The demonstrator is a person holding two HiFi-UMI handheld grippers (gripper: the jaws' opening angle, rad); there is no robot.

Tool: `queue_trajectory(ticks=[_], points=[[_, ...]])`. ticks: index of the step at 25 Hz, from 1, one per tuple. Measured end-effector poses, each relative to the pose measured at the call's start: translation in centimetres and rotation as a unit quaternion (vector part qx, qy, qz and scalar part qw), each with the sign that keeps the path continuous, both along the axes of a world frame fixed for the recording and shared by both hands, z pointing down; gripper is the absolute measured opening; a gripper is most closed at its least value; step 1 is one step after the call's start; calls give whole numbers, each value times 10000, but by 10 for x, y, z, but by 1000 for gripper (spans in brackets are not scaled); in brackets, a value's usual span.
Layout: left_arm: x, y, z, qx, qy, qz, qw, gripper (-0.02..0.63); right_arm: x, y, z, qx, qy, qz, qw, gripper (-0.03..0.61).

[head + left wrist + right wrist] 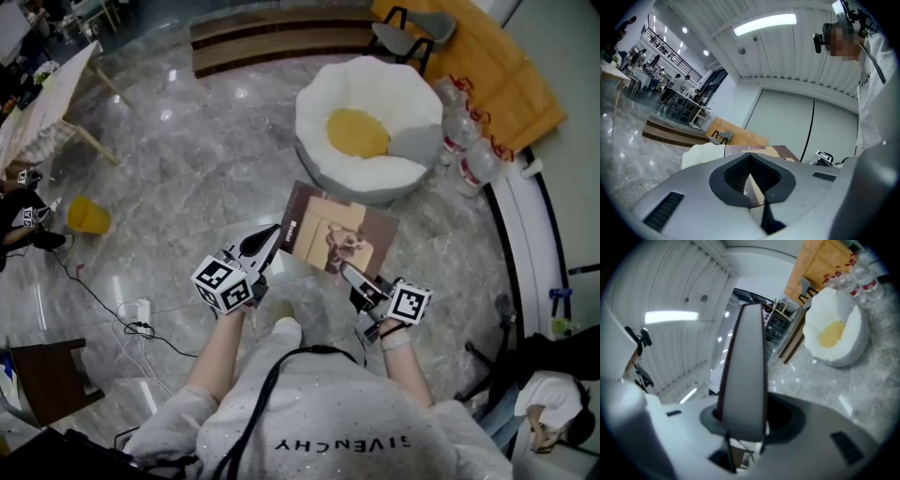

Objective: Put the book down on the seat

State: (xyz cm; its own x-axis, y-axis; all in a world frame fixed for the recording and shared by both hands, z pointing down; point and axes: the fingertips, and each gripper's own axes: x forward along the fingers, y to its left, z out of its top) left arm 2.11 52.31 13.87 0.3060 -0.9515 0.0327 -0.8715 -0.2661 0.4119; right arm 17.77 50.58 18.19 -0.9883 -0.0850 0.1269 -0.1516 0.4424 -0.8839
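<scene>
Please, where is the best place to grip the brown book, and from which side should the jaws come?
Grip the book along its near side, one grip toward each corner, coming from the person's side. It is thin, flat and wide and lies almost level, so two spaced grips should keep it from tipping. The left gripper and right gripper hold it this way.

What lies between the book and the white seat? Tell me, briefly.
Only bare grey marble floor lies between the book and the seat. The right gripper view shows that stretch best, and nothing stands on it.
</scene>
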Motion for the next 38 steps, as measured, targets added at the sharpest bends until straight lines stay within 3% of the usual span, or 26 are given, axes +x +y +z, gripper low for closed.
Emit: queue_trajectory(ticks=[7, 13, 21, 31, 38], points=[[-41, -27, 15, -10, 121, 36, 9999, 25, -43, -18, 8, -67, -122, 139, 9998, 161], [-59, -42, 22, -58, 335, 68, 9994, 25, -65, -37, 13, -162, 124, 39, 9998, 161], [-106, -79, 37, -131, 455, -321, 9984, 25, -113, -82, 24, -295, 150, -317, 9989, 161], [-156, -196, 25, -122, 327, -338, 9988, 25, -177, -190, 16, -235, 60, -721, 9971, 161], [-177, -281, 21, -66, 138, -38, 9999, 25, -193, -265, 14, -102, -80, -416, 9990, 161]])
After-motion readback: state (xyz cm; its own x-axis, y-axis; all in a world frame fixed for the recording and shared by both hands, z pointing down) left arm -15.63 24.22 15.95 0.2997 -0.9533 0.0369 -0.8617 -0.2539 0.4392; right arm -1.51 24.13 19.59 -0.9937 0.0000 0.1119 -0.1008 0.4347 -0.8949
